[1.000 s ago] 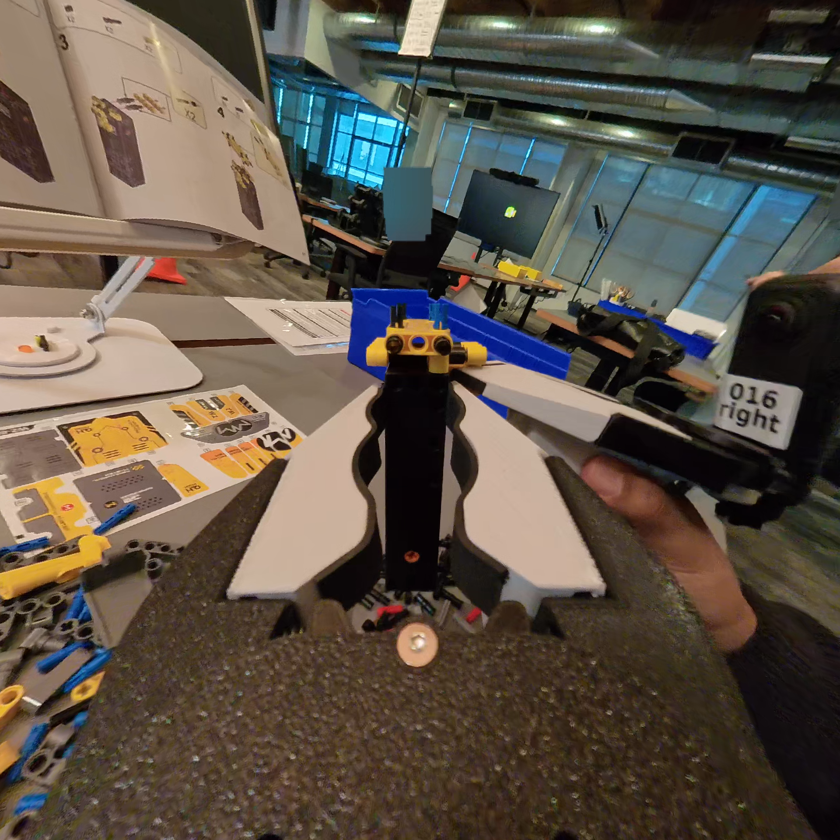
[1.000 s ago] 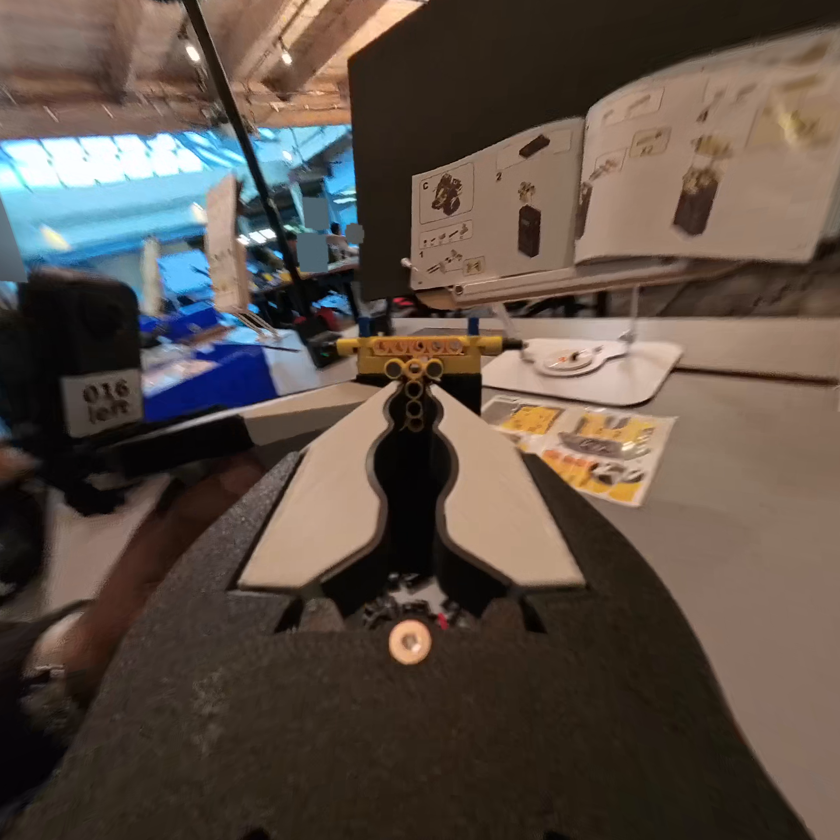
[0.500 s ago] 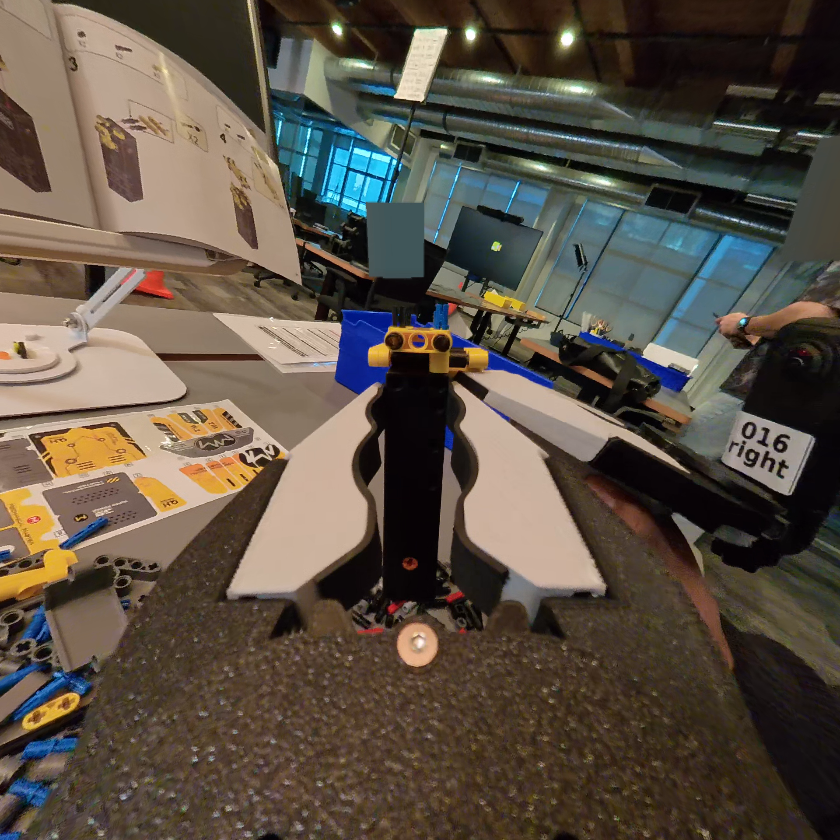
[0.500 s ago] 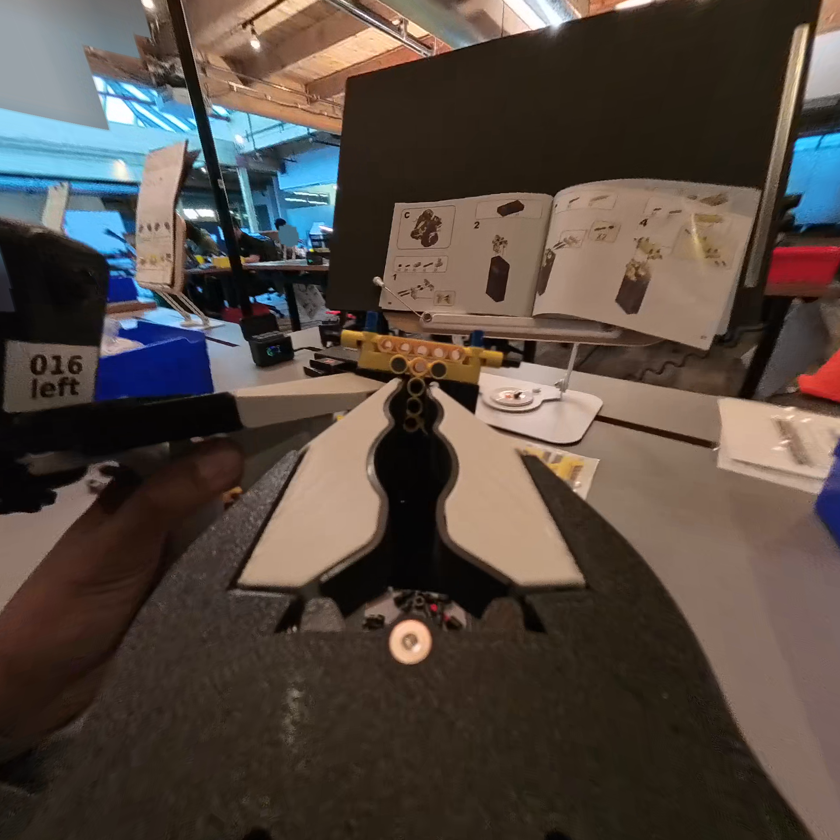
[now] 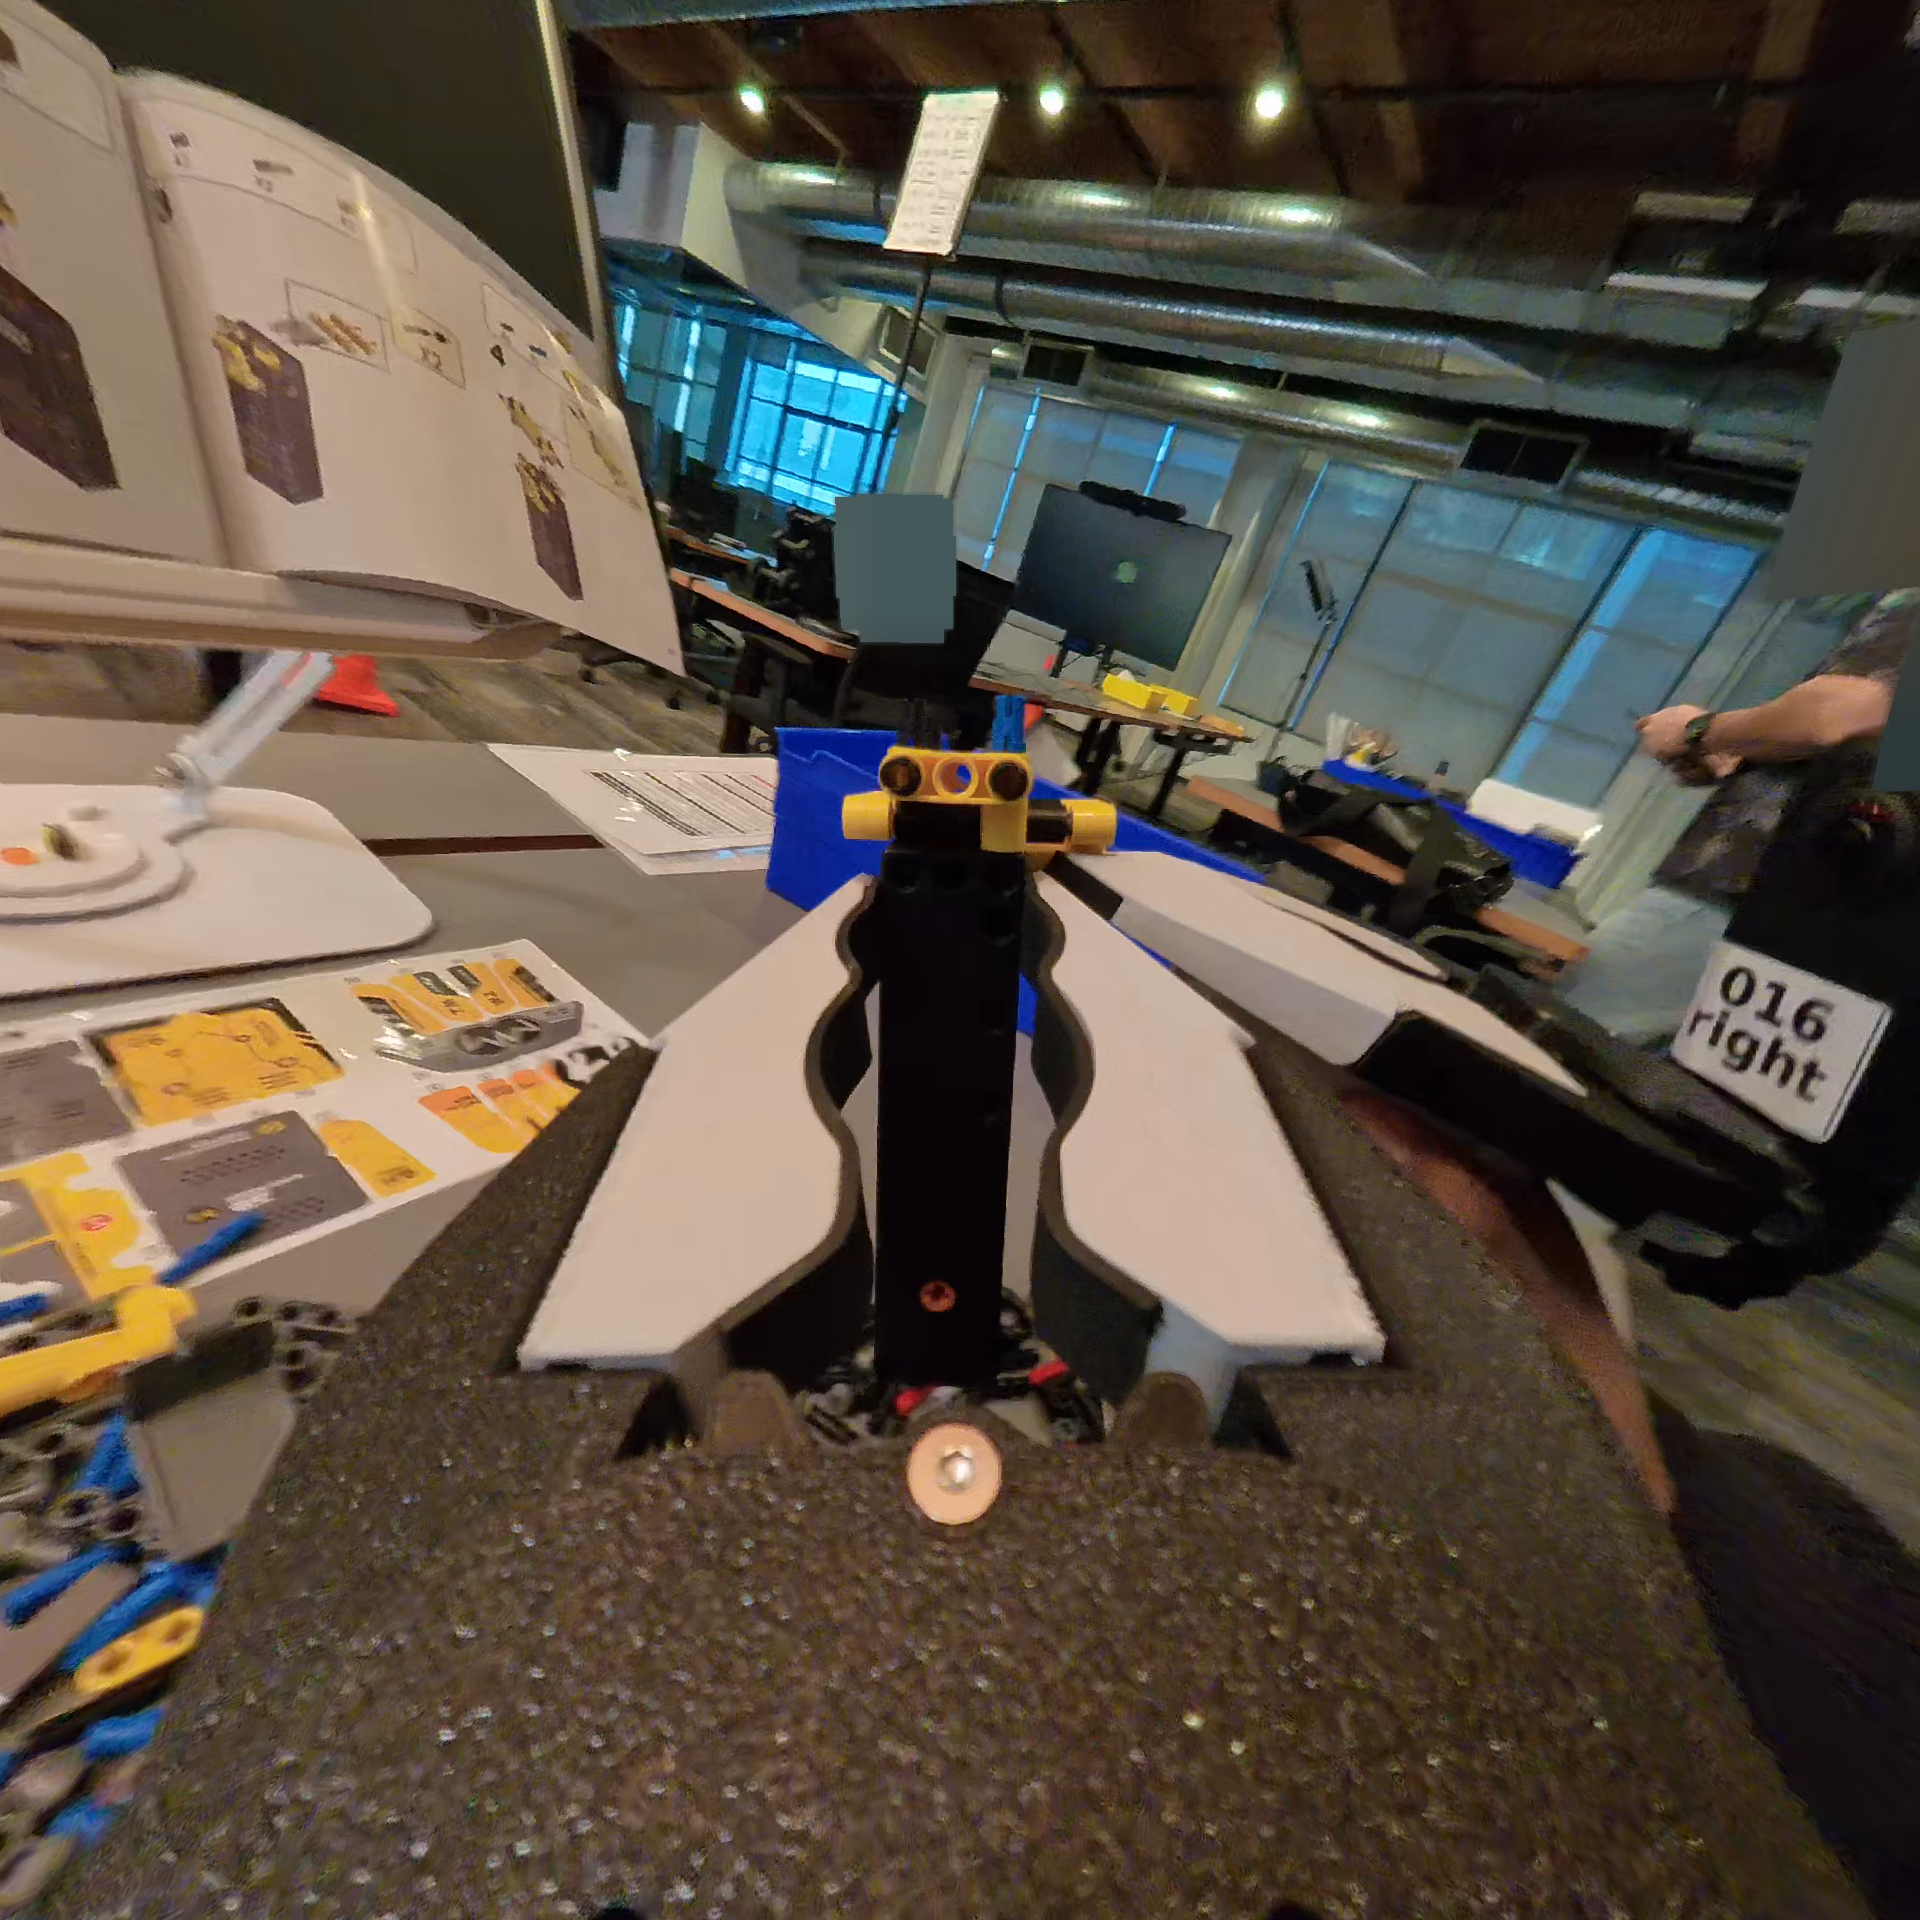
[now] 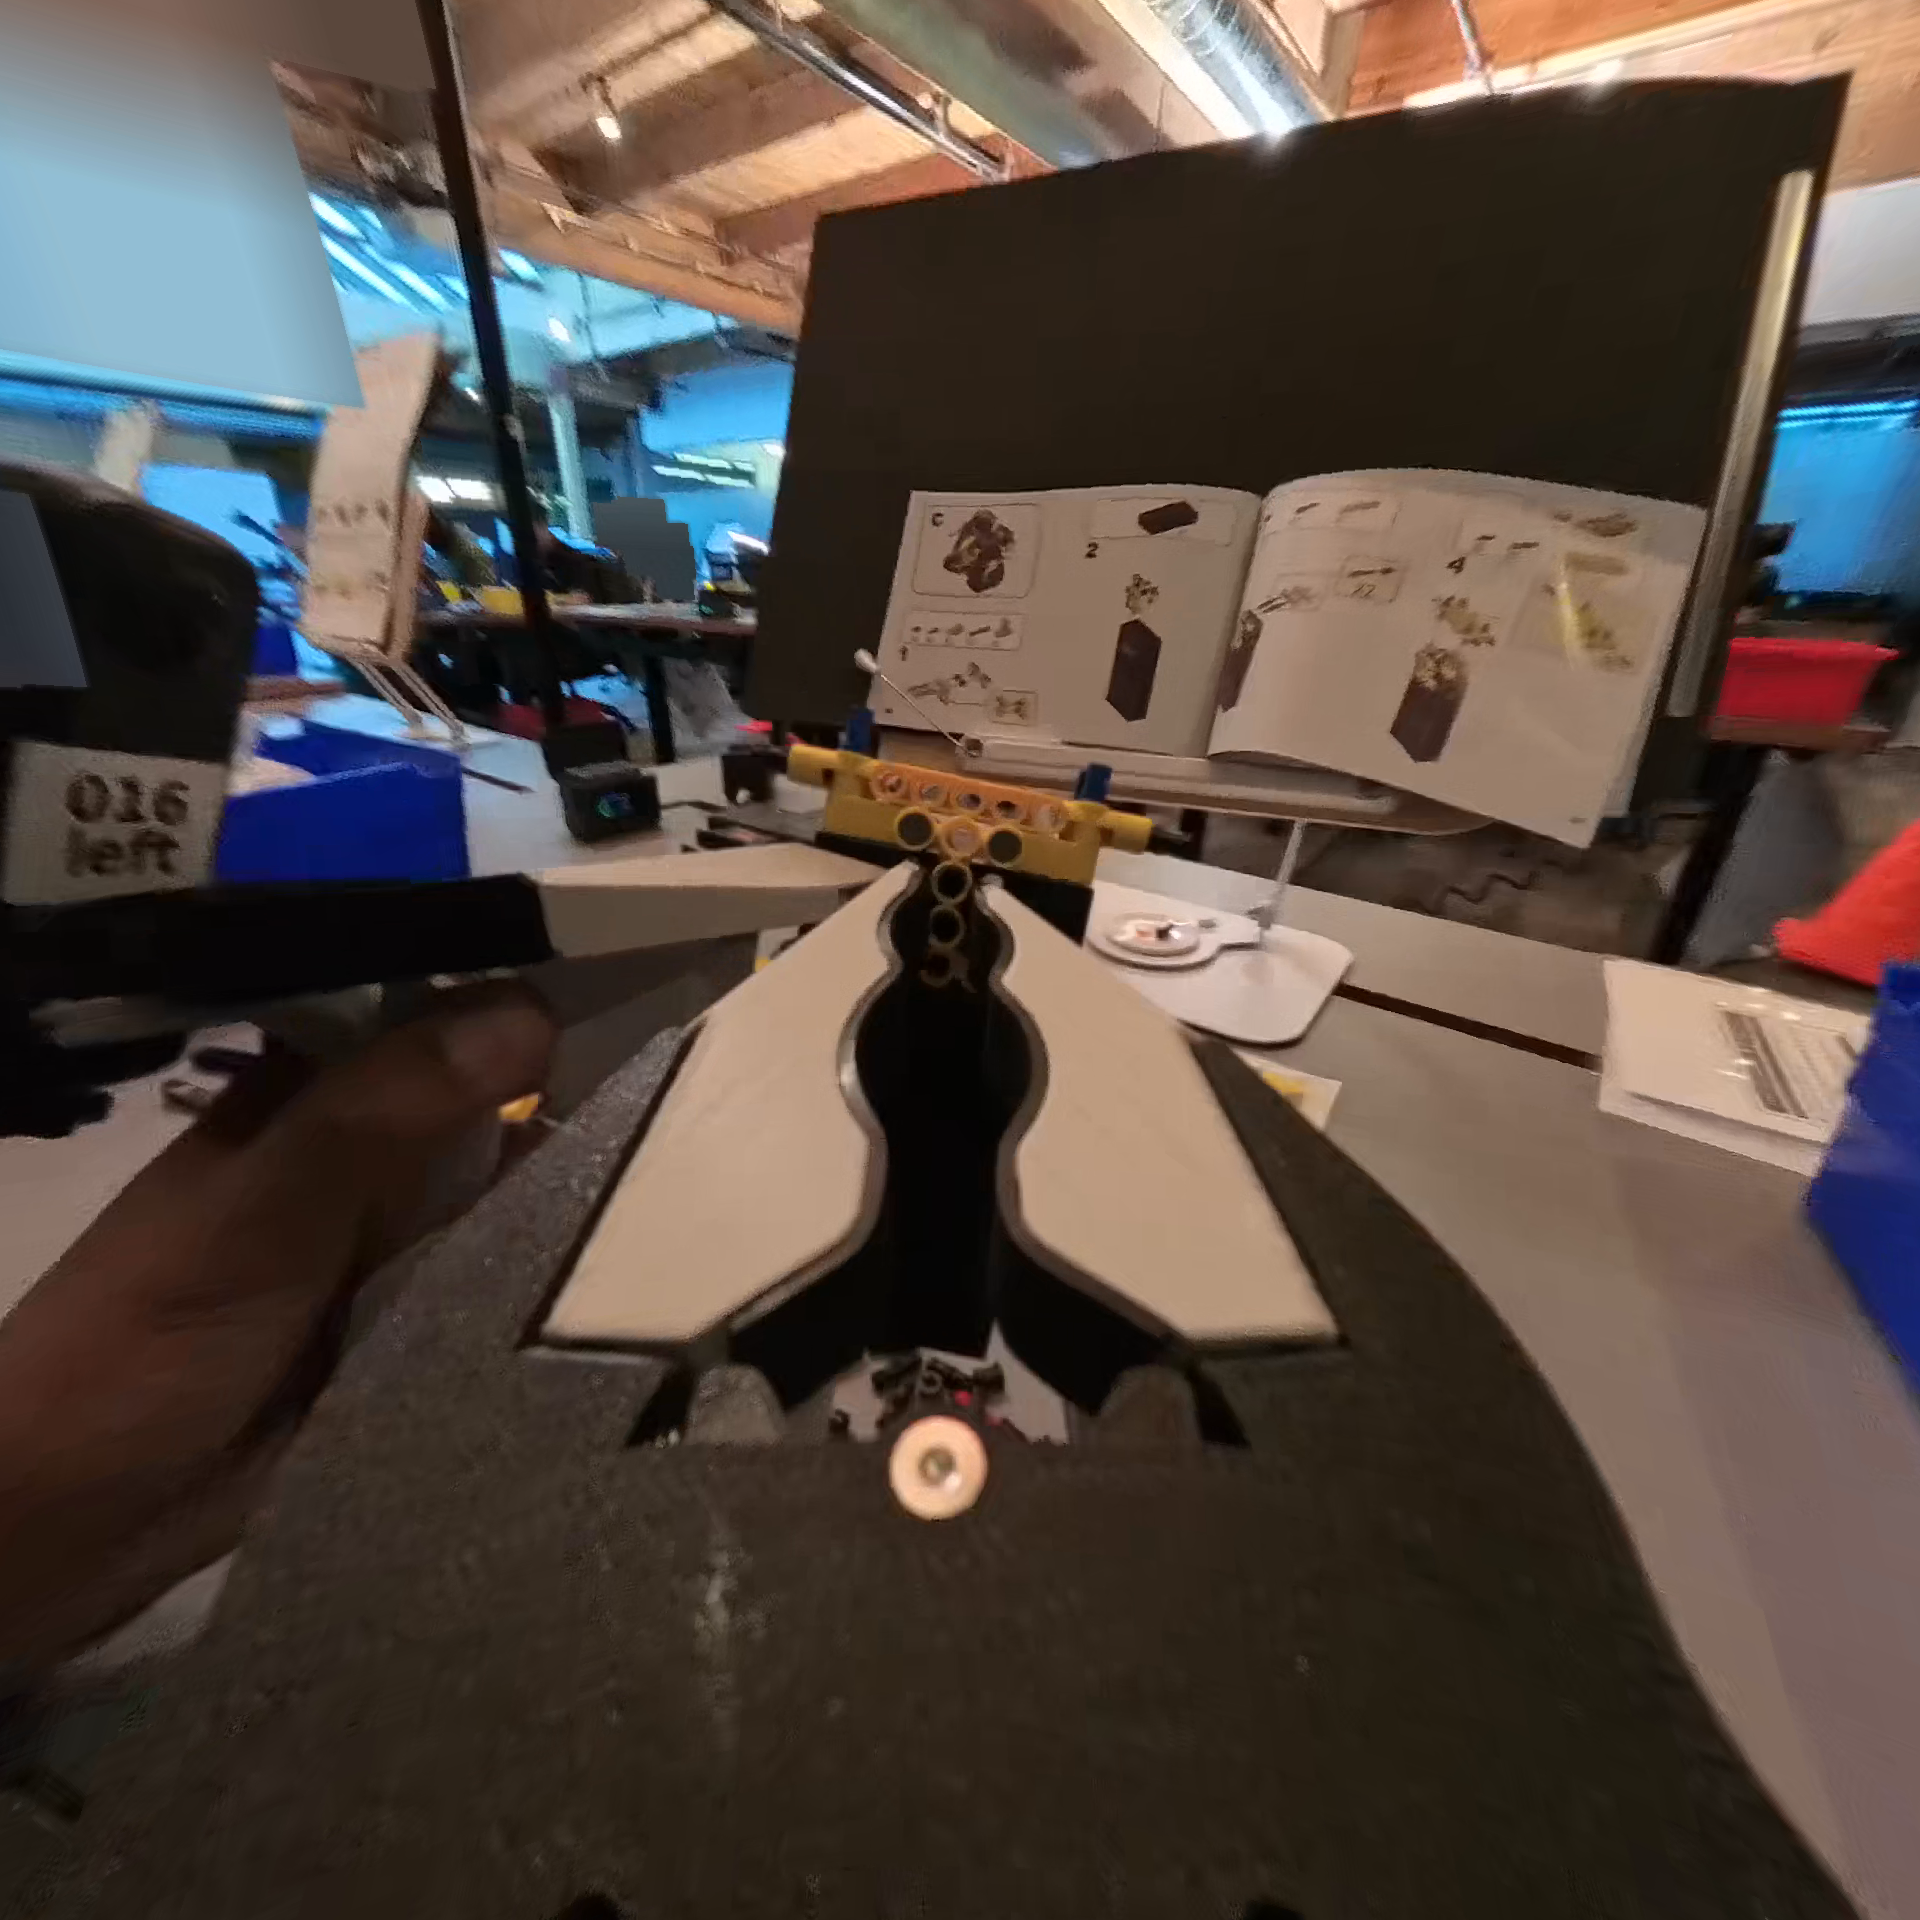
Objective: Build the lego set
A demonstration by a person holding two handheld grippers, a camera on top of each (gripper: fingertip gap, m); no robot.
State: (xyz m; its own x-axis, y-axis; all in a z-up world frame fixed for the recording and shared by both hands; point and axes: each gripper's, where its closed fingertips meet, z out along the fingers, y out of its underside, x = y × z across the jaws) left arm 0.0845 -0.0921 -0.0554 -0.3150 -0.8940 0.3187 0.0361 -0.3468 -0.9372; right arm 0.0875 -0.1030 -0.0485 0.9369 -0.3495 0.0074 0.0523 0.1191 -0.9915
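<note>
A tall black brick block [image 5: 940, 1091] with a yellow holed beam [image 5: 966, 800] and blue pins on top is held in the air between both grippers. My left gripper [image 5: 951, 904] is shut on the block's sides. My right gripper [image 6: 951, 883] is shut on the same block [image 6: 935, 1143] just under the yellow beam [image 6: 966, 816]. In the left wrist view the right gripper's fingers [image 5: 1226, 935] come in from the right. In the right wrist view the left gripper's fingers [image 6: 686, 899] come in from the left, with a hand [image 6: 260, 1247] below.
An open instruction booklet [image 5: 312, 364] stands on a white stand [image 6: 1226, 956] before a black board. A sticker sheet [image 5: 260, 1081] and a pile of loose bricks [image 5: 94, 1455] lie on the grey table. A blue bin [image 5: 821, 821] and a printed sheet [image 5: 675, 800] lie farther back. A person [image 5: 1766, 748] stands far right. Only a small space, under 4 cm, lies between the two pairs of fingers.
Both grippers stay shut on the block. The right wrist view has swung to the right, so the booklet now sits behind the block. The left view has shifted slightly.
</note>
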